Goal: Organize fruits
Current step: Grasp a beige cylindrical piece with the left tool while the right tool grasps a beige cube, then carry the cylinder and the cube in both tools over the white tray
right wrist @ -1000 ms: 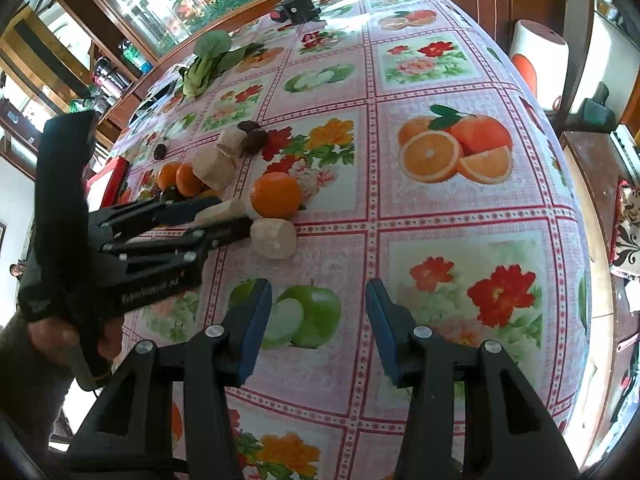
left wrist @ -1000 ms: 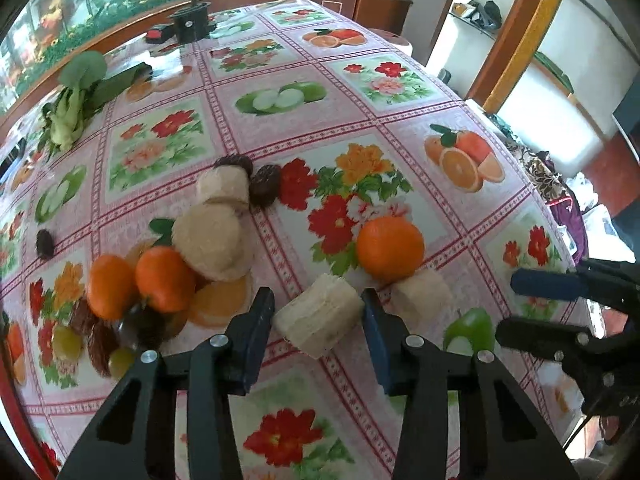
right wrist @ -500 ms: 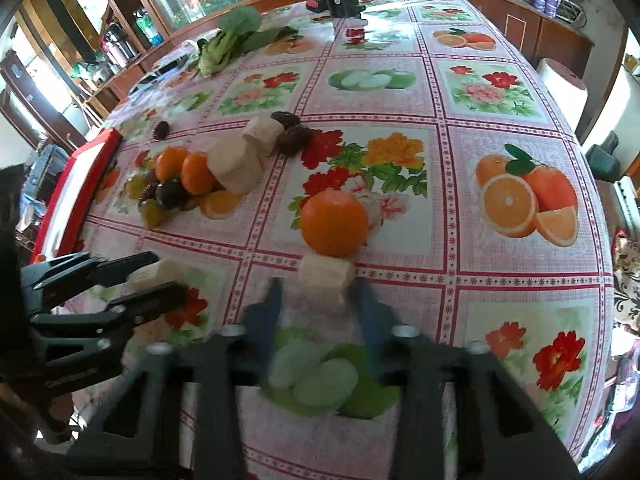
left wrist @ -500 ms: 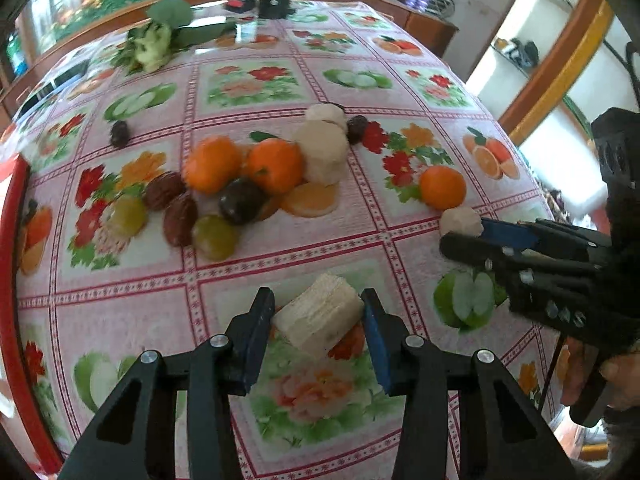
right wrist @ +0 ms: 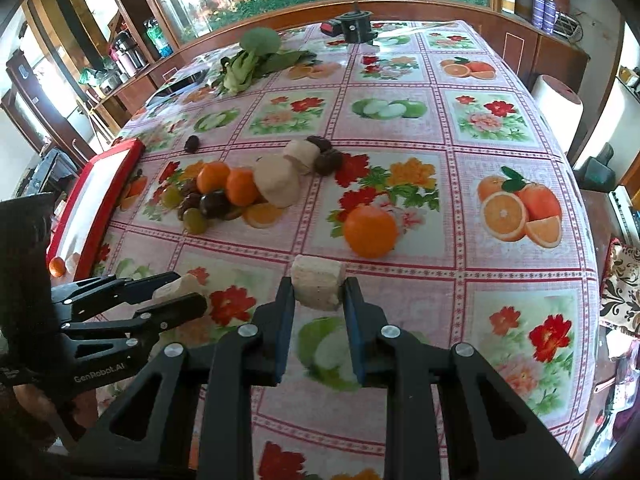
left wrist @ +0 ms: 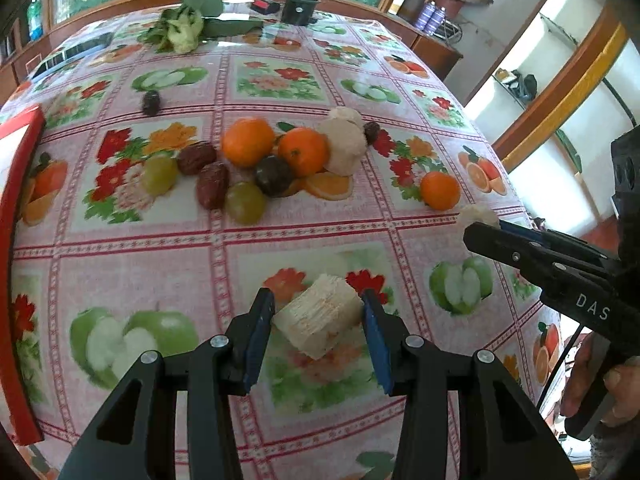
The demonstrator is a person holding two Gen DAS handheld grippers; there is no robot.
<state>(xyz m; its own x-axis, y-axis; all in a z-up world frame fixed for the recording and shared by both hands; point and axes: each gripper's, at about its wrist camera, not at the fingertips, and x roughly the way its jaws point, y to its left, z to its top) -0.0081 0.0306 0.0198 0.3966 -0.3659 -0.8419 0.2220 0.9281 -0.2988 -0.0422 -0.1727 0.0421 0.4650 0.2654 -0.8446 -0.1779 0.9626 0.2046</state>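
My left gripper (left wrist: 318,314) is shut on a pale cut cane piece (left wrist: 318,320), held low over the flowered tablecloth near the front edge. From the right wrist view, that left gripper (right wrist: 180,294) is at the lower left with its cane piece (right wrist: 176,286). My right gripper (right wrist: 318,302) has its fingers pressed against both sides of a second cane piece (right wrist: 317,286), which rests on the cloth just in front of a lone orange (right wrist: 370,232). A pile of oranges (left wrist: 248,142), green grapes (left wrist: 244,202), dates (left wrist: 212,190) and more cane chunks (left wrist: 344,144) lies mid-table.
A red-rimmed tray (right wrist: 100,200) lies along the left edge of the table and holds a small orange (right wrist: 57,266). Leafy greens (right wrist: 248,64) and a black device (right wrist: 354,28) lie at the far end. A single date (left wrist: 151,102) lies apart. The table drops off at the right.
The left gripper has carried its cane piece away from the fruit pile toward the near left. The right gripper has moved forward and narrowed from wide open onto the second cane piece.
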